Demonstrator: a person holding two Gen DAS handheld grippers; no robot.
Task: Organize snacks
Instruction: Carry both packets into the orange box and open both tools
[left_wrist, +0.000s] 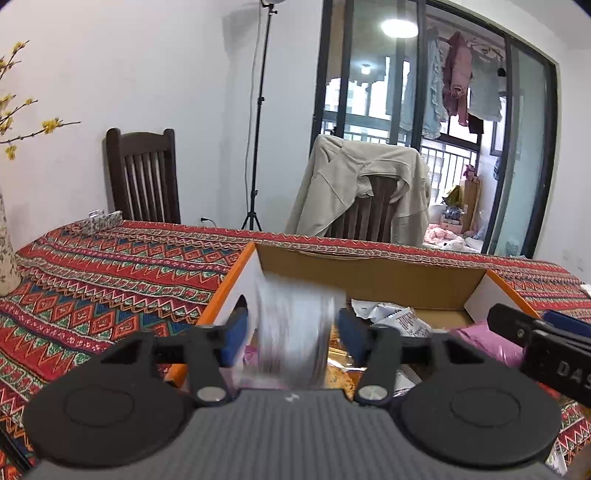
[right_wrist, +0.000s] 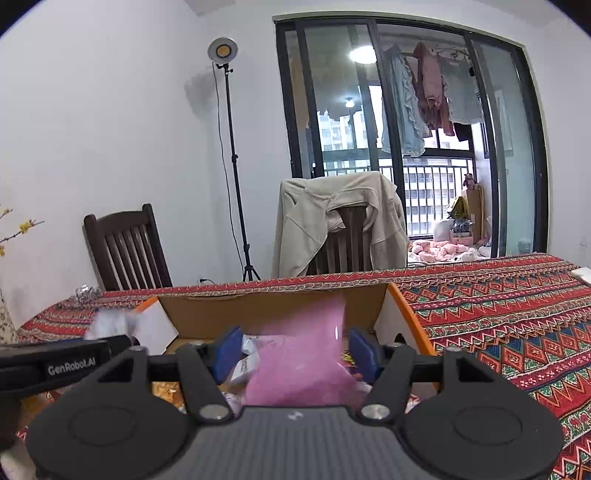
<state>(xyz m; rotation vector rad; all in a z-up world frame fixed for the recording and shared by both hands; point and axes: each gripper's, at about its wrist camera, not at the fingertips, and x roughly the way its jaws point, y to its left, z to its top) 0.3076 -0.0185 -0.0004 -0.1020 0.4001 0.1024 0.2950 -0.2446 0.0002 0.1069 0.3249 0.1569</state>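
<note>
An open cardboard box (left_wrist: 369, 273) with orange-edged flaps stands on the patterned tablecloth; it also shows in the right wrist view (right_wrist: 273, 306). Several snack packets (left_wrist: 399, 317) lie inside. My left gripper (left_wrist: 293, 326) is open over the box's left part, and a blurred silver packet (left_wrist: 291, 332) is between its fingers, apart from both pads. My right gripper (right_wrist: 293, 349) is open over the box's right part, with a blurred pink packet (right_wrist: 303, 354) between its fingers, touching neither pad. The pink packet also shows in the left view (left_wrist: 484, 341).
Two wooden chairs stand behind the table, one bare (left_wrist: 144, 177) and one draped with a beige jacket (left_wrist: 354, 192). A light stand (right_wrist: 232, 166) is by the wall. A vase (left_wrist: 5, 251) with yellow flowers stands at the table's left edge. The tablecloth (right_wrist: 498, 325) spreads right of the box.
</note>
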